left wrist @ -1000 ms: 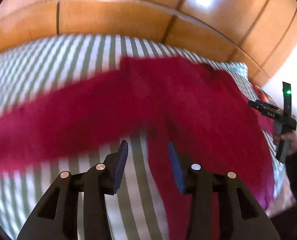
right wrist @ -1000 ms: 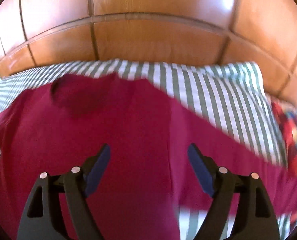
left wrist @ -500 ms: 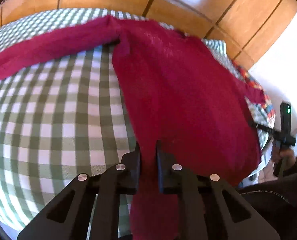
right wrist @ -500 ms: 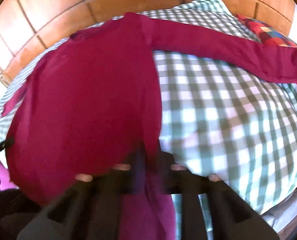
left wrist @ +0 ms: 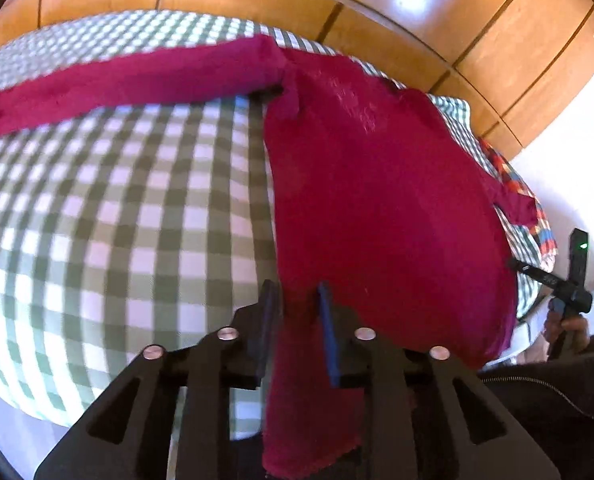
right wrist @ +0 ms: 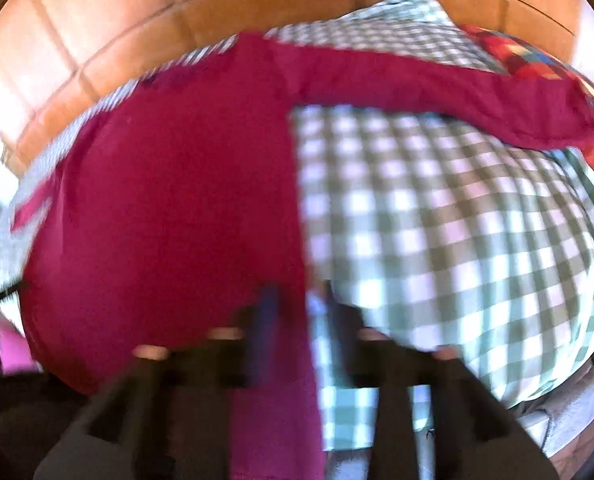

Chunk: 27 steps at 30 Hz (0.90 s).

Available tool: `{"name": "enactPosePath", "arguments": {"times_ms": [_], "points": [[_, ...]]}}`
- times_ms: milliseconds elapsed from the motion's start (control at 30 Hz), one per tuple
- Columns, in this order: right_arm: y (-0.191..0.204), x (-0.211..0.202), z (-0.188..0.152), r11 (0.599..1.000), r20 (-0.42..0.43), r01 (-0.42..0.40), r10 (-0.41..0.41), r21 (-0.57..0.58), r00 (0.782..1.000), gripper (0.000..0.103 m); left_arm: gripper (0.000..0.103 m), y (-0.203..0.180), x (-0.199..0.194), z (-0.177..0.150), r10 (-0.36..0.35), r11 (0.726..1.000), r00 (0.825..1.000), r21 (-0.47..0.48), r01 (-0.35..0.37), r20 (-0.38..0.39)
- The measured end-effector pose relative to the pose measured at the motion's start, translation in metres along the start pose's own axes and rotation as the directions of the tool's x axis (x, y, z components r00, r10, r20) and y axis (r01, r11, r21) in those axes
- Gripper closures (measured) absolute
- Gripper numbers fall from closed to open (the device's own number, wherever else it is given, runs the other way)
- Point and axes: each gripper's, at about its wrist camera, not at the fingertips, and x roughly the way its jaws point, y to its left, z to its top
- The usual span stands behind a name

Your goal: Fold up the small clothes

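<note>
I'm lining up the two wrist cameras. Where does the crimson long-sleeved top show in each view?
Left wrist: crimson top fills centre-right, one sleeve stretching to the left edge, hem hanging between the left gripper fingers.
Right wrist: crimson top fills centre-left, one sleeve stretching to the right, its edge between the blurred right gripper fingers.
Shared landmark: the green checked bedcover.
</note>
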Motion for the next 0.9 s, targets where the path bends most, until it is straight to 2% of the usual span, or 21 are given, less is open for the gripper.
{"name": "enactPosePath", "arguments": {"times_ms": [67,133,200,233,300,367,433,500,533,567,633,700,733,800,833,900], "points": [[-0.038,-0.009,0.017,0.988,0.068,0.004,-0.015,0.157,0.998,0.042,0.068,0.001,-0.004,0.005,0.024,1.0,0.999,0.004,-0.024,0.026],[-0.077,-0.011,0.03,0.951,0.114,0.023,-0.061,0.307,0.992,0.042,0.059,-0.004,-0.01,0.011,0.043,0.999,0.996,0.019,-0.044,0.073],[-0.118,-0.01,0.042,0.892,0.141,0.024,-0.098,0.45,0.985,0.041,0.056,-0.012,-0.012,0.02,0.054,0.998,0.991,0.032,-0.058,0.12],[-0.142,-0.008,0.049,0.848,0.155,0.005,-0.102,0.53,0.983,0.041,0.056,-0.016,-0.011,0.023,0.048,0.998,0.991,0.036,-0.053,0.128],[-0.168,-0.003,0.058,0.791,0.171,-0.014,-0.115,0.612,0.978,0.041,0.056,-0.025,-0.008,0.031,0.031,0.998,0.99,0.043,-0.038,0.137],[-0.19,0.007,0.069,0.737,0.173,-0.023,-0.128,0.675,0.977,0.042,0.039,-0.033,-0.002,0.037,0.026,0.998,0.99,0.048,-0.033,0.137],[-0.206,0.019,0.081,0.686,0.165,-0.014,-0.155,0.728,0.974,0.046,0.038,-0.04,0.004,0.04,0.029,0.998,0.99,0.056,-0.038,0.141],[-0.213,0.029,0.089,0.663,0.154,-0.014,-0.154,0.748,0.976,0.053,0.038,-0.047,0.01,0.042,0.033,0.997,0.991,0.064,-0.042,0.133],[-0.214,0.033,0.096,0.662,0.147,0.001,-0.167,0.749,0.975,0.06,0.038,-0.049,0.013,0.043,0.034,0.997,0.991,0.065,-0.042,0.129],[-0.212,0.036,0.103,0.669,0.139,0.015,-0.175,0.743,0.975,0.078,0.037,-0.052,0.016,0.045,0.031,0.997,0.991,0.064,-0.04,0.127],[-0.207,0.04,0.115,0.686,0.13,0.024,-0.172,0.727,0.976,0.096,0.037,-0.052,0.021,0.048,0.024,0.998,0.992,0.053,-0.031,0.127],[-0.194,0.036,0.129,0.748,0.155,0.039,-0.189,0.663,0.97,0.097,0.037,-0.049,0.027,0.052,-0.002,1.0,0.995,0.028,-0.001,0.102],[-0.178,0.032,0.142,0.8,0.18,0.047,-0.191,0.598,0.965,0.097,0.037,-0.049,0.029,0.054,-0.016,1.0,0.996,0.016,0.014,0.093],[-0.145,0.025,0.163,0.866,0.213,0.055,-0.184,0.497,0.96,0.097,0.037,-0.047,0.034,0.058,-0.061,0.998,0.995,-0.003,0.062,0.077],[-0.121,0.022,0.174,0.901,0.234,0.043,-0.158,0.432,0.959,0.097,0.037,-0.048,0.038,0.061,-0.089,0.996,0.994,-0.009,0.089,0.059],[-0.065,0.021,0.194,0.951,0.268,-0.005,-0.082,0.308,0.96,0.097,0.029,-0.05,0.043,0.067,-0.116,0.993,0.992,-0.017,0.117,0.041]]}}
